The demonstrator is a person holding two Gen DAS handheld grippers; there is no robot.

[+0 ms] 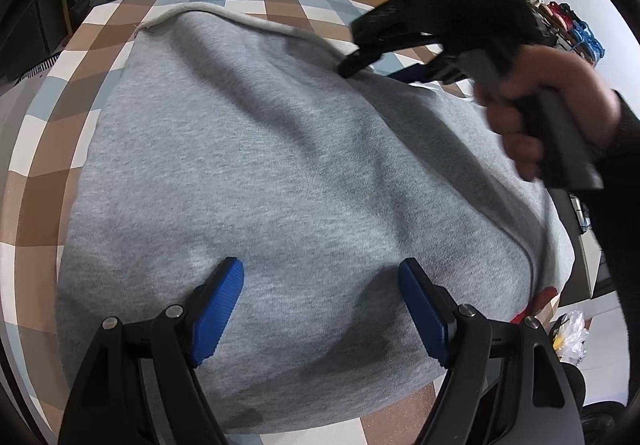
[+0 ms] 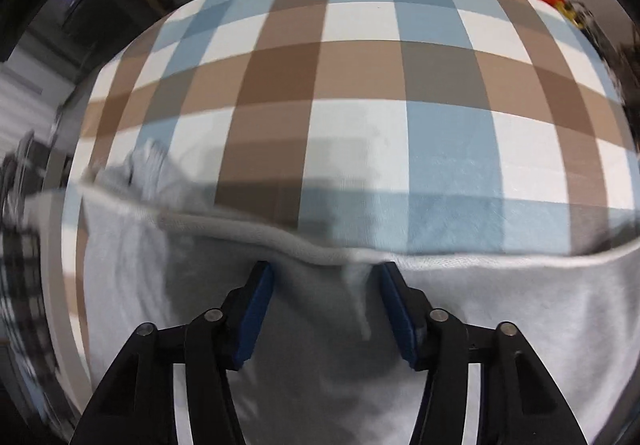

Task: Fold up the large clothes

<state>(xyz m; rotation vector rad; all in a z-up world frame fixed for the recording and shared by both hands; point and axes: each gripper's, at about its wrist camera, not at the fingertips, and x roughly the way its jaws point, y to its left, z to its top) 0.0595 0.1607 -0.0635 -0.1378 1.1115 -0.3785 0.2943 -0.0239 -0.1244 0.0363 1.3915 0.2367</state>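
A grey sweatshirt (image 1: 280, 185) lies spread over a bed with a checked cover (image 1: 48, 149) of brown, blue and white squares, its ribbed hem (image 1: 208, 8) running along the far side. The garment already looks partly folded: it forms one broad, fairly smooth block with no sleeve showing loose on top, though soft creases cross it and whether the sleeves are tucked under cannot be told.

The left gripper (image 1: 320, 309) hangs over the near part of the cloth with its blue pads wide apart and nothing between them. The right gripper (image 2: 326, 309), held in a person's hand (image 1: 548, 113), stands at the far right edge of the sweatshirt, tipped steeply down. In its own view the jaws are partly apart, with a raised ridge of grey cloth between them just short of the thick folded edge (image 2: 280, 237); the pads do not appear to press on it, though blur makes this hard to judge.

What seems left is at least one more fold to bring the block down to a compact size, then smoothing the creases.
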